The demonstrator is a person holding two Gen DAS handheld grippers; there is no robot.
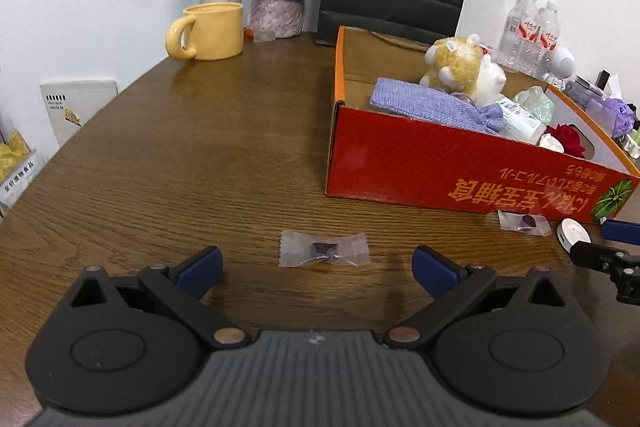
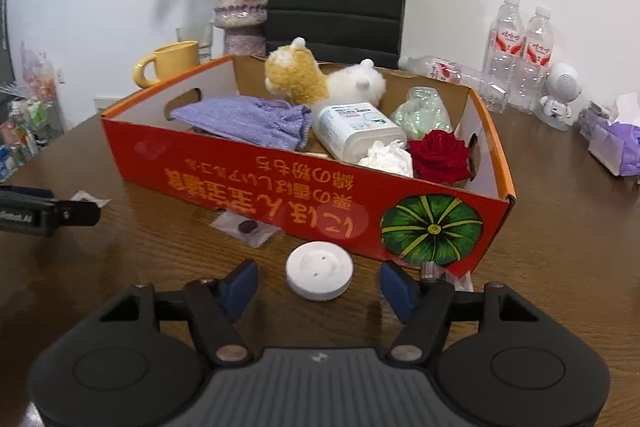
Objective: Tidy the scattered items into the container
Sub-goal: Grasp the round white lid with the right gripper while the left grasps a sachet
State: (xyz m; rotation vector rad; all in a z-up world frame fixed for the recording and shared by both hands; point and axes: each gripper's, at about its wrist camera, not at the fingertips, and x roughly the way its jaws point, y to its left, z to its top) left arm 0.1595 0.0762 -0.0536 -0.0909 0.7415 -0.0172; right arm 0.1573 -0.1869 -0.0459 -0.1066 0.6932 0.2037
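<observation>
The right gripper [image 2: 318, 285] has its jaws apart, either side of the white round puck [image 2: 319, 270] without touching it; the puck lies on the table [image 2: 560, 227] just near of the red box [image 2: 280, 195]. To grip well, centre both pads on the puck's rim, close squarely, then lift clear of the box wall. The left gripper [image 1: 318, 267] is spread wide, nothing held, with a clear wrapped candy [image 1: 323, 250] just beyond its tips. A second wrapped candy [image 2: 246, 227] lies left of the puck.

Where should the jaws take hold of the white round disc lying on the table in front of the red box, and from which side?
Grip the white disc across its rim, coming from above and in front. It lies flat and low, so only its curved edge offers opposing faces.
</observation>
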